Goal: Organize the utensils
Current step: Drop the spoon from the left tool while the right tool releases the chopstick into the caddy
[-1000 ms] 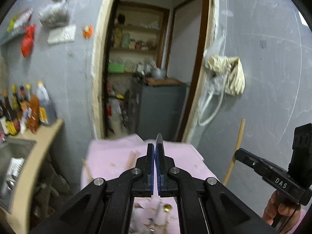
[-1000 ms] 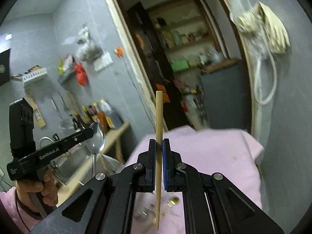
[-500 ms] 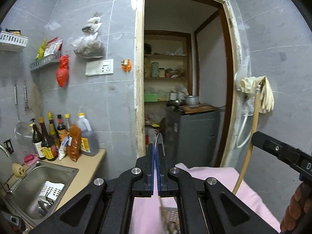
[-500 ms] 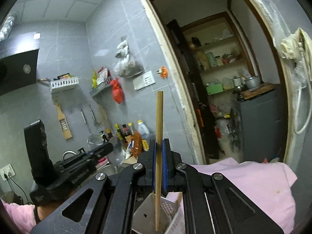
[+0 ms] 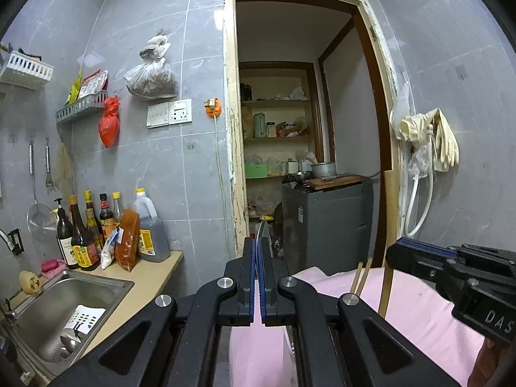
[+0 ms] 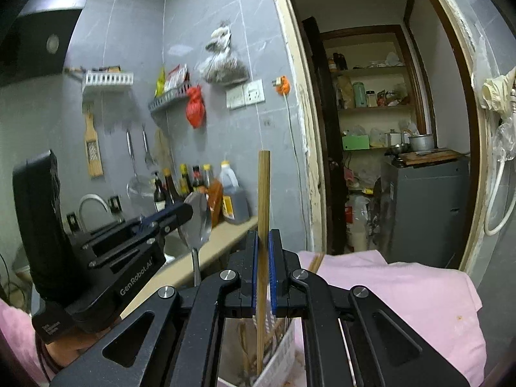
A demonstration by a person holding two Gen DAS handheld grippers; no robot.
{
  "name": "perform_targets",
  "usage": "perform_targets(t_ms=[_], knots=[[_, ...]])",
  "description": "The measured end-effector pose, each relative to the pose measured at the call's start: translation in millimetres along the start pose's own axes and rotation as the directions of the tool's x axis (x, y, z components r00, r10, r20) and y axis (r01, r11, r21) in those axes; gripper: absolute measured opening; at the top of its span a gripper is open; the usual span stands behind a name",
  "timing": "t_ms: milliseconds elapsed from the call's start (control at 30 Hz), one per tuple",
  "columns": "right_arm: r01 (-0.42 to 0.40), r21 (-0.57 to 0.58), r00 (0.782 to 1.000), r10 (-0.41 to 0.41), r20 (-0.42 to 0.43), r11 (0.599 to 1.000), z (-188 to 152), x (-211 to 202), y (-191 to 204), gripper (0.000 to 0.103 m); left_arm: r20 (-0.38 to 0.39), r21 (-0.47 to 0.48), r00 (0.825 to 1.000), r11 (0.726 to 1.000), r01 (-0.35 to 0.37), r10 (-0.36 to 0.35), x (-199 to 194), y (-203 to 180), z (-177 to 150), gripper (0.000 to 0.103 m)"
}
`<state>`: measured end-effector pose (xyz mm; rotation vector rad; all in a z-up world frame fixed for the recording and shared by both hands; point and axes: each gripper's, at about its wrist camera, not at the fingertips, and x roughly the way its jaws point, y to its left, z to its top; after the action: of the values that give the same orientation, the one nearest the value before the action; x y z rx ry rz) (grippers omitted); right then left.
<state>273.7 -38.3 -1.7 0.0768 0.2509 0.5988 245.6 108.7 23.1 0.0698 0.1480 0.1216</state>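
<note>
My left gripper (image 5: 257, 251) is shut on a metal spoon (image 5: 263, 230), seen edge-on between the pads. In the right wrist view the same gripper (image 6: 185, 211) holds the spoon (image 6: 195, 222) upright, bowl up. My right gripper (image 6: 263, 245) is shut on a wooden chopstick (image 6: 263, 193), held upright, its lower end inside a white perforated utensil holder (image 6: 277, 358) that holds more chopsticks. In the left wrist view the right gripper (image 5: 395, 253) and its chopstick (image 5: 388, 225) show at the right.
A pink cloth (image 6: 403, 293) covers the table. A steel sink (image 5: 64, 309) with a white basket lies at the left. Bottles (image 5: 96, 232) stand on the counter against the tiled wall. An open doorway (image 5: 300, 129) leads to a pantry with a grey appliance (image 5: 325, 222).
Both grippers have tilted up and moved left toward the sink side. The chopstick's lower end has come down into the white holder. The spoon stays held beside it.
</note>
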Motion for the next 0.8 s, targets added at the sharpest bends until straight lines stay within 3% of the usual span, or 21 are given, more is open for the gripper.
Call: perform_targets(t_ms=[167,400,667,733,800], knots=[[0.013,0.021,0.999,-0.012,-0.032,1.0,-15,3,-6,0.006,-0.005,0.041,1.0,0.999,0.018,-0.018,0,-11,-14,0.003],[0.003,0.043,0.998,0.0,-0.07,0.999,-26,7,-12,0.006,-0.062,-0.027,0.995,0.997,0.076,-0.077,1,-2,-22,0.004],[-0.005,0.075,0.994,0.013,-0.113,0.997,-34,3,-13,0.012,-0.151,-0.135,0.964,0.971,0.2,-0.22,2,12,-27,0.006],[0.0,0.088,0.994,0.01,-0.112,0.996,-31,-2,-14,0.019,-0.161,-0.156,0.956,0.963,0.221,-0.245,-1,14,-25,0.012],[0.014,0.1,0.994,-0.004,-0.108,0.995,-28,-9,-17,0.027,-0.161,-0.183,0.951,0.955,0.232,-0.262,-6,15,-22,0.033]])
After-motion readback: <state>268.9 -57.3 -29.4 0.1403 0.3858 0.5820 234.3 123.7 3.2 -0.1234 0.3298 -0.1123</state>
